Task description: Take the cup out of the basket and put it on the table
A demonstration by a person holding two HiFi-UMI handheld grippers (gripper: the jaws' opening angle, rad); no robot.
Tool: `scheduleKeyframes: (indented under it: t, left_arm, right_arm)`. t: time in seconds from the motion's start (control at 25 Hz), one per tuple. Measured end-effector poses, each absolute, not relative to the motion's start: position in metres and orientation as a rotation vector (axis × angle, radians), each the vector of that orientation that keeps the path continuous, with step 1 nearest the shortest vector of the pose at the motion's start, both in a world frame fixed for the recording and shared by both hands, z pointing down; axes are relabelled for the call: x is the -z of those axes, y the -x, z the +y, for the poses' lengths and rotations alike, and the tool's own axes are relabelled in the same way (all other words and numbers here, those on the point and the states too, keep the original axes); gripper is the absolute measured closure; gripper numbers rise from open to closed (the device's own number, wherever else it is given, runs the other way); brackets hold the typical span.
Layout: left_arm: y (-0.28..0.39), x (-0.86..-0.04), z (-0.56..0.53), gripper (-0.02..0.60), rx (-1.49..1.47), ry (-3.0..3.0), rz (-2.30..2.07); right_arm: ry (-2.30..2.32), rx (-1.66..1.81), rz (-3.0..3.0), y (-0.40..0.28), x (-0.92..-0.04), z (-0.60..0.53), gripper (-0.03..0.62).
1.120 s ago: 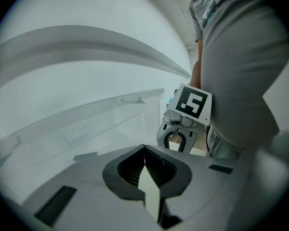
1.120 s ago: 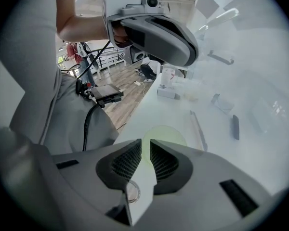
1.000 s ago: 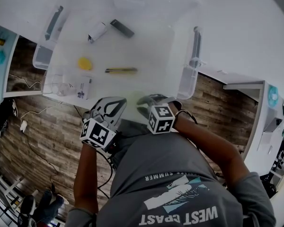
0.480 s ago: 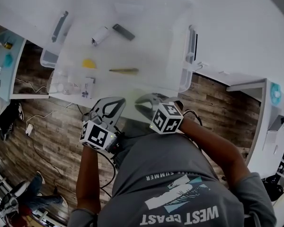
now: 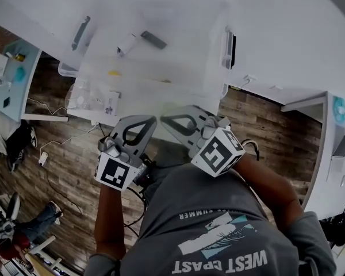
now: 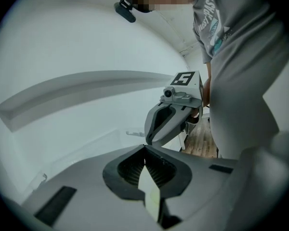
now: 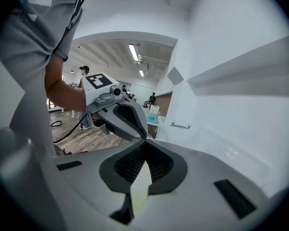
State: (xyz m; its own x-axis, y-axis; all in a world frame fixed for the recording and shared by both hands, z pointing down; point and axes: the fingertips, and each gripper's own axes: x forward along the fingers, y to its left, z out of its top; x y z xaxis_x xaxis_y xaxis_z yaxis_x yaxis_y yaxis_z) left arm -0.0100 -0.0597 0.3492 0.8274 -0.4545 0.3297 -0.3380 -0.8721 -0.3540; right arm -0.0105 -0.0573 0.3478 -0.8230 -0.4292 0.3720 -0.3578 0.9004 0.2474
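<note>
Since the earlier frames the right gripper (image 7: 145, 146) has clenched its jaws fully together on nothing, and both tools have risen closer to the head camera. The left gripper (image 6: 145, 150) is likewise clenched and empty. Both hang side by side over the floor at the near edge of the table (image 5: 287, 33), apart from the basket (image 5: 214, 68). The cup is not plainly identifiable. A clear item (image 5: 81, 99) at the basket's near-left corner, just beside a small white box (image 5: 111, 102), may be it, so it appears to lie in the basket, untouched. Risks, as judged: neither tool can take anything until its jaws part. A see-through cup against a see-through wall is easy to misjudge, so a jaw could strike the rim or nudge the box. A lift that snags the wall could drag the basket, which sits near the table edge. Legible writing: the person's shirt (image 5: 218, 240) reads "WEST COAST", with "SUMMER" above. The box's print is too small to read.
</note>
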Motion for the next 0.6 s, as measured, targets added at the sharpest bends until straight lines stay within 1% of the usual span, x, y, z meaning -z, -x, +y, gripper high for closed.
scheduleKeyframes:
  t: [0.32,0.6]
  left_arm:
    - [0.014,-0.325,-0.028,0.572,0.590,2.677,0.605]
    - [0.050,-0.319,-0.009,0.572,0.614,2.654,0.640]
  right_arm:
    - [-0.630,0.309,-2.667,0.006,-0.314,-0.028,0.583]
    - [-0.690,0.308,-2.666,0.012,-0.300,-0.010,0.583]
